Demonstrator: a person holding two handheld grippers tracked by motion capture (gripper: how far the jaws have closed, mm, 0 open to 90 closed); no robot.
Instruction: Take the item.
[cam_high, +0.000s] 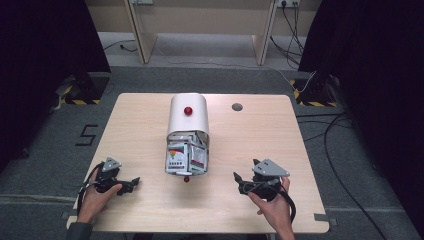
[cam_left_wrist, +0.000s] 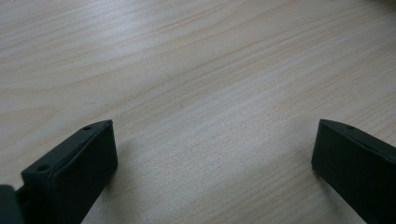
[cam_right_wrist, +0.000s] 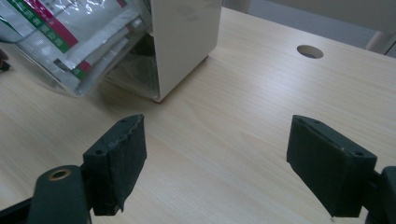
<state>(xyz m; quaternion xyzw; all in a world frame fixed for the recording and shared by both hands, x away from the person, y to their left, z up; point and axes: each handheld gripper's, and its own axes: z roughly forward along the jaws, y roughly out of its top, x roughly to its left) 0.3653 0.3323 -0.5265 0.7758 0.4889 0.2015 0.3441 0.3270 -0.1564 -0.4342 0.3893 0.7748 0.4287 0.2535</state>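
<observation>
A white round-topped box (cam_high: 188, 120) with a red knob (cam_high: 188, 110) stands mid-table. Its clear front flap (cam_high: 186, 159) is tipped open toward me and holds several printed packets (cam_high: 192, 156); a second red knob (cam_high: 186, 178) sits at the flap's near edge. My left gripper (cam_high: 133, 183) rests open on the table at the near left, apart from the box, with bare wood between its jaws (cam_left_wrist: 215, 126). At the near right, my right gripper (cam_high: 237, 179) is open too, and its jaws (cam_right_wrist: 217, 121) point toward the box (cam_right_wrist: 187, 37) and packets (cam_right_wrist: 70, 32).
The light wood table (cam_high: 260, 135) has a round cable hole (cam_high: 237, 107) right of the box, also in the right gripper view (cam_right_wrist: 309, 51). Cables lie on the grey floor at the right (cam_high: 330, 135). Dark curtains flank the table.
</observation>
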